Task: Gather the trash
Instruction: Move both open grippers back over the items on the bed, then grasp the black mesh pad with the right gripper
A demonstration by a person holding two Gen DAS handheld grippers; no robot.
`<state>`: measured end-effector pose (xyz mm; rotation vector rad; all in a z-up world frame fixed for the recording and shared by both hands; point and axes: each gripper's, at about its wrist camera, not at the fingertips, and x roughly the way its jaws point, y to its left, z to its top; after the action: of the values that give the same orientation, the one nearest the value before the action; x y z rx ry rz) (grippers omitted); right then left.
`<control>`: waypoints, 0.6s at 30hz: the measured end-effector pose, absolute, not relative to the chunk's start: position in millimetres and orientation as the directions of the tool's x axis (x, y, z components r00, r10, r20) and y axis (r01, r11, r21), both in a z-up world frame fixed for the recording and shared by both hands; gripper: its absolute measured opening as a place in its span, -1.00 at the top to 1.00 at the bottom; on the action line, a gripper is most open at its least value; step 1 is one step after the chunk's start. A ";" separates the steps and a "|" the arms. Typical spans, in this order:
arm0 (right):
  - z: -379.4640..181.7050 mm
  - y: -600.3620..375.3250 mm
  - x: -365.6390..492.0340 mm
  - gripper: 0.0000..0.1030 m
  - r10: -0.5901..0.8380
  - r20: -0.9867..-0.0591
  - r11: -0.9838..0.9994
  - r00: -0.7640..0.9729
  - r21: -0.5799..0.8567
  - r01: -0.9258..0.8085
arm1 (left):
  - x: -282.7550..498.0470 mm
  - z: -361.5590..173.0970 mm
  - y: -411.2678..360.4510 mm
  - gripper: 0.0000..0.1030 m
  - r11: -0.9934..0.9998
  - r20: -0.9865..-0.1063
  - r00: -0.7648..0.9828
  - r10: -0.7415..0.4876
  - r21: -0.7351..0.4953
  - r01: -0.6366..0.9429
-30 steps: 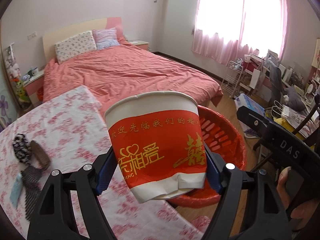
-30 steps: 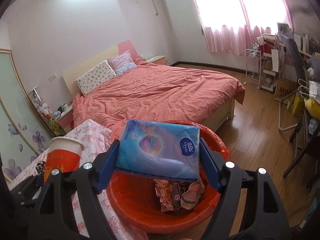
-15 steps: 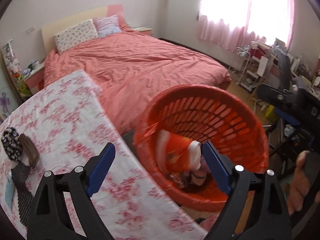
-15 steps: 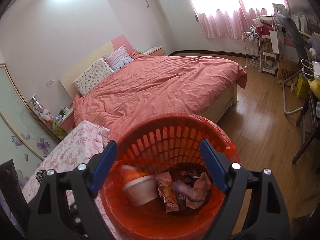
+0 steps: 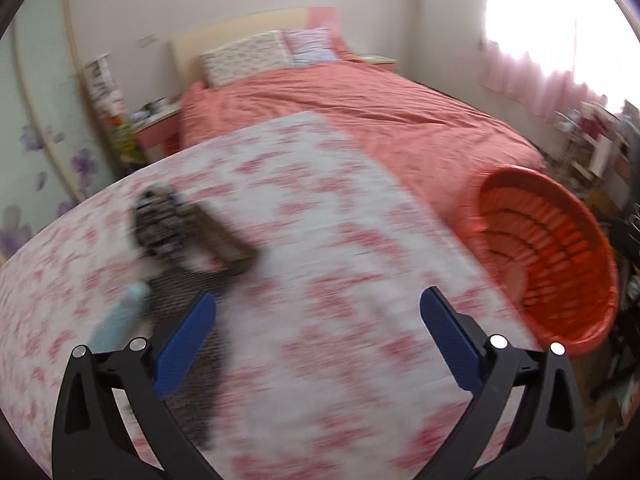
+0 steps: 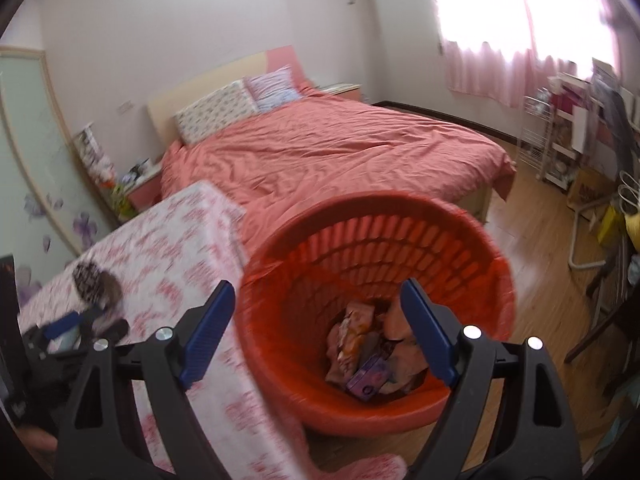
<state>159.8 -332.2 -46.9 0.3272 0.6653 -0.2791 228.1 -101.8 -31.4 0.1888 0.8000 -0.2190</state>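
The orange slatted basket [image 6: 460,236] stands on the floor beside the table and holds wrappers and packets [image 6: 368,352]. It also shows at the right of the left wrist view [image 5: 560,240]. My right gripper [image 6: 318,334] is open and empty, hanging over the basket's near rim. My left gripper [image 5: 318,340] is open and empty above the table's floral cloth [image 5: 320,208]. Dark patterned items [image 5: 160,224], a brown piece [image 5: 224,240] and a pale blue item [image 5: 116,320] lie on the table to the left, blurred.
A bed with a salmon cover [image 6: 332,152] lies behind the table and basket. A nightstand [image 5: 156,120] stands by the wall at left. Shelves, a chair and clutter [image 6: 580,152] fill the right side on a wooden floor [image 6: 540,248].
The left gripper dropped the red paper cup and the right dropped the blue tissue pack into the basket. The left gripper has since swung left over the table; both are open now.
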 end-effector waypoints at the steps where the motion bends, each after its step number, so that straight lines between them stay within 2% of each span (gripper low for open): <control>1: -47.4 -322.6 161.5 -0.61 -0.137 -0.644 0.921 0.752 0.198 0.337 | 229.5 -31.6 -87.6 -0.96 0.968 -0.731 0.676 -0.089 0.097 0.233; 4: -48.7 -296.8 166.4 -0.60 -0.108 -0.653 0.938 0.750 0.182 0.294 | 233.1 -34.0 -46.5 -0.96 0.975 -0.732 0.680 0.047 0.182 0.128; 10: -53.4 -235.0 180.3 -0.43 -0.031 -0.673 0.968 0.739 0.164 0.190 | 229.2 -43.4 33.3 -0.96 0.973 -0.725 0.662 0.190 0.228 -0.030; 12: -55.8 -213.3 186.2 -0.33 0.001 -0.681 0.975 0.732 0.162 0.149 | 228.3 -46.8 54.2 -0.96 0.975 -0.738 0.644 0.201 0.212 -0.061; 18: -64.1 -141.2 209.8 -0.21 0.096 -0.695 0.986 0.713 0.162 0.025 | 228.3 -53.5 114.9 -0.96 0.987 -0.783 0.604 0.147 0.075 -0.144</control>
<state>209.8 -141.2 -64.1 0.1647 0.7771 0.0393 228.3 114.9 -53.5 0.0039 0.9068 0.1686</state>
